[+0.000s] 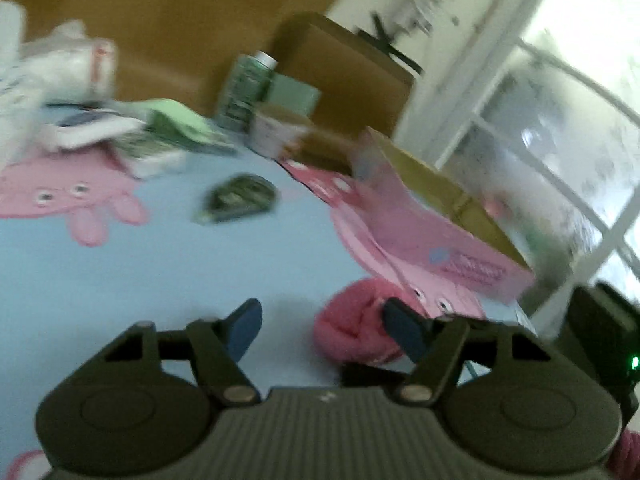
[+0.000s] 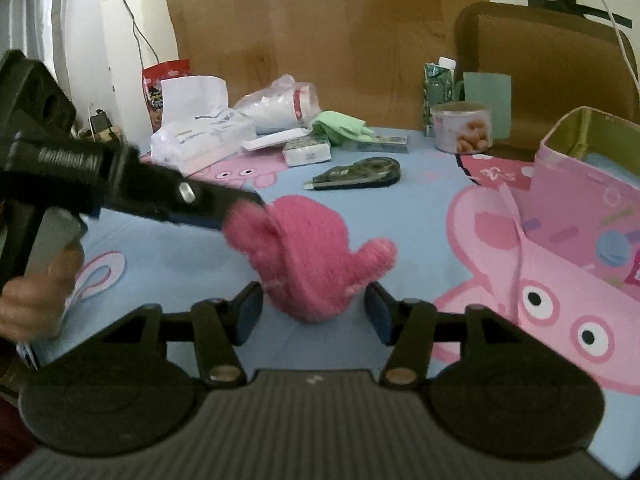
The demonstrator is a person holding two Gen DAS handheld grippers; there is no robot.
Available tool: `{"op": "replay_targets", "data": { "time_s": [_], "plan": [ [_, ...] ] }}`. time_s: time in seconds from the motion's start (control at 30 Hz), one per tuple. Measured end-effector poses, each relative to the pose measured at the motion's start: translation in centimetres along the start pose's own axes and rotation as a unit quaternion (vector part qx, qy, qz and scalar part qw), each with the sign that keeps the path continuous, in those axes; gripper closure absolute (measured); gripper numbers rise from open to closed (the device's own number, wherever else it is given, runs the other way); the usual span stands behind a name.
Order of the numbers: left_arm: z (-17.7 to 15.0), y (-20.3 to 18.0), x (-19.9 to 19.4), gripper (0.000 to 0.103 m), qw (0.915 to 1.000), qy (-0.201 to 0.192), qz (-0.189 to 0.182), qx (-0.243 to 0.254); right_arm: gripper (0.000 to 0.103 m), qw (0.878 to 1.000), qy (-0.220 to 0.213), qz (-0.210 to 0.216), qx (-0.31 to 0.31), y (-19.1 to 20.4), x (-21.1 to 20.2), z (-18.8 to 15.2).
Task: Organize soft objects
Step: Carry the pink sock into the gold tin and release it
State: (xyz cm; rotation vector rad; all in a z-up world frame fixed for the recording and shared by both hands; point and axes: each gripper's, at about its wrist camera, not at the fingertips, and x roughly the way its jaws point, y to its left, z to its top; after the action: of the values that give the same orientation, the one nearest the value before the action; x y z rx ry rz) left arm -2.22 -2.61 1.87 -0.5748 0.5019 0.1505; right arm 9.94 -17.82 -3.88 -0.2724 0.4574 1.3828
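Observation:
A fluffy pink soft item point(image 2: 308, 256) lies on the blue Peppa Pig cloth point(image 2: 192, 248). My right gripper point(image 2: 314, 310) is open with its fingers on either side of the item's near end, and the item is between them. My left gripper point(image 1: 324, 330) is open in its own blurred view; the pink item point(image 1: 352, 328) lies by its right finger. In the right wrist view the left gripper point(image 2: 240, 210) comes in from the left and its tip touches the item's left edge. An open pink box point(image 2: 580, 200) stands at the right.
At the back of the table lie a tissue pack point(image 2: 200, 140), a plastic bag point(image 2: 280, 108), a green cloth point(image 2: 340, 126), a tape dispenser point(image 2: 360, 174), a tin point(image 2: 462, 126) and a green carton point(image 2: 438, 88). A window point(image 1: 560, 140) is to the right.

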Motion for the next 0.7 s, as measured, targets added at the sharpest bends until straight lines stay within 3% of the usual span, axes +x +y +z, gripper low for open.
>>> {"op": "replay_targets", "data": {
  "time_s": [0.1, 0.23, 0.47, 0.6, 0.7],
  "plan": [
    [0.4, -1.4, 1.2, 0.051, 0.9995, 0.015, -0.027, 0.007, 0.052, 1.0, -0.007, -0.002, 0.002, -0.4, -0.2, -0.3],
    [1.9, -4.7, 2.7, 0.051, 0.9979, 0.015, -0.028, 0.057, 0.053, 0.999, -0.042, -0.018, 0.028, -2.1, -1.7, -0.2],
    [6.1, -11.5, 7.1, 0.05, 0.9875, -0.009, -0.068, 0.142, 0.053, 0.982, -0.141, -0.109, 0.061, -7.3, -5.9, 1.6],
    [8.1, -14.5, 10.8, 0.049, 0.9851, -0.009, -0.066, 0.158, 0.053, 0.972, -0.16, -0.145, 0.09, -11.5, -6.4, 3.3],
    [9.3, -15.5, 13.7, 0.047, 0.9865, -0.004, -0.044, 0.158, 0.051, 0.971, -0.142, -0.157, 0.115, -14.5, -5.5, 4.5]
  ]
}}
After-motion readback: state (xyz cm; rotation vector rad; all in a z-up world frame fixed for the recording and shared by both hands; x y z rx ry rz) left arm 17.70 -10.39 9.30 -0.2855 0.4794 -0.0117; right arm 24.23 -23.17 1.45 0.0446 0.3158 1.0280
